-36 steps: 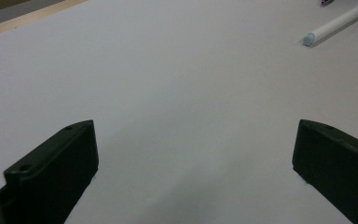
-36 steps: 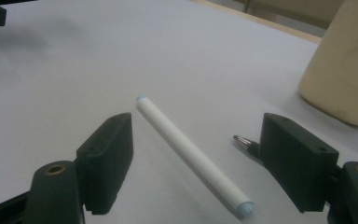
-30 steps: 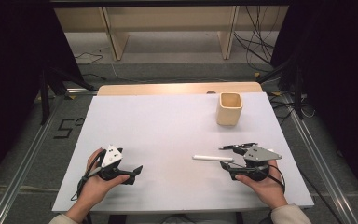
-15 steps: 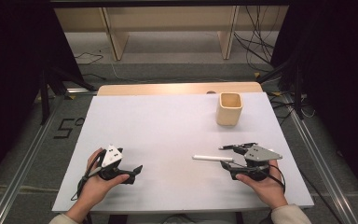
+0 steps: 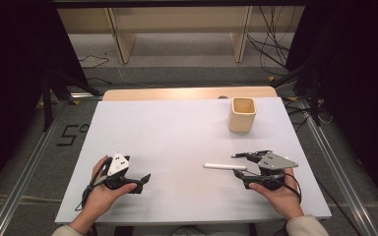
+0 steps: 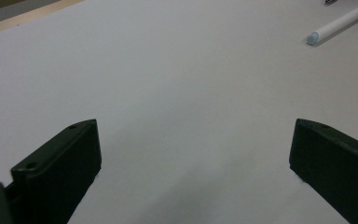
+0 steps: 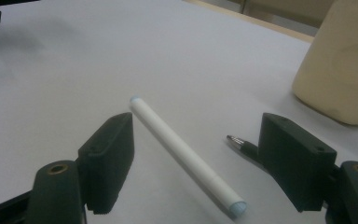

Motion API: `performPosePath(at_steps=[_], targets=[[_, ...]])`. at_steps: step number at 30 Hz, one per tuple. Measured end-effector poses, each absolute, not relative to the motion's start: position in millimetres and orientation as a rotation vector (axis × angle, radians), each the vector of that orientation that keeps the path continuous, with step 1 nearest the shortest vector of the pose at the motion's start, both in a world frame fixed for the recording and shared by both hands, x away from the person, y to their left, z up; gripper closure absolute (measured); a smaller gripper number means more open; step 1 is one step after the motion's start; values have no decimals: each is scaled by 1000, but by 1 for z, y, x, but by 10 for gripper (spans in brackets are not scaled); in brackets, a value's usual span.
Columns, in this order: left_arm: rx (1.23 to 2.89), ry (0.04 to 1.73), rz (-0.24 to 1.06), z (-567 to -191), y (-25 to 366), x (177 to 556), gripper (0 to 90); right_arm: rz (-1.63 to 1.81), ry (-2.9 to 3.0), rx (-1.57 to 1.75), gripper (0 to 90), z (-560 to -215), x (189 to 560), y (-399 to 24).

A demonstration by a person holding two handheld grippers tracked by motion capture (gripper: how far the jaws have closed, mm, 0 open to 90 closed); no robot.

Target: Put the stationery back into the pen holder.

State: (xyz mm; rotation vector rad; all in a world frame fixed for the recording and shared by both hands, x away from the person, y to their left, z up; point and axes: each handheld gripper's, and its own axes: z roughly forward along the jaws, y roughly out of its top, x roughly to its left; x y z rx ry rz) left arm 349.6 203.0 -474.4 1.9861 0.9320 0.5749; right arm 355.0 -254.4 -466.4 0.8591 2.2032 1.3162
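Note:
A white pen (image 5: 225,167) lies on the white table top (image 5: 177,132) at the front right. My right gripper (image 5: 241,165) rests on the table, held by a hand, and is open. In the right gripper view the white pen (image 7: 182,154) lies slantwise on the table between the spread jaws, which do not touch it. A black pen (image 5: 251,155) lies just behind it, its tip (image 7: 240,144) showing beside the right jaw. My left gripper (image 5: 140,181) sits at the front left, open and empty (image 6: 193,163). The white pen's end (image 6: 340,21) shows far off.
A cream cup (image 5: 241,114) stands upright at the back right, and looms close on the right (image 7: 340,70) in the right gripper view. A wooden strip (image 5: 187,93) runs along the table's far edge. Cables and stands line the floor around.

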Motion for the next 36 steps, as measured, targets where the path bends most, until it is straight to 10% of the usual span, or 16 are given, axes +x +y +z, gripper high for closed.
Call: performPosePath(at_steps=[36], targets=[[1985, 939, 543, -476, 199, 351, 64, 472, 2675, 364, 569, -448, 398, -188]])
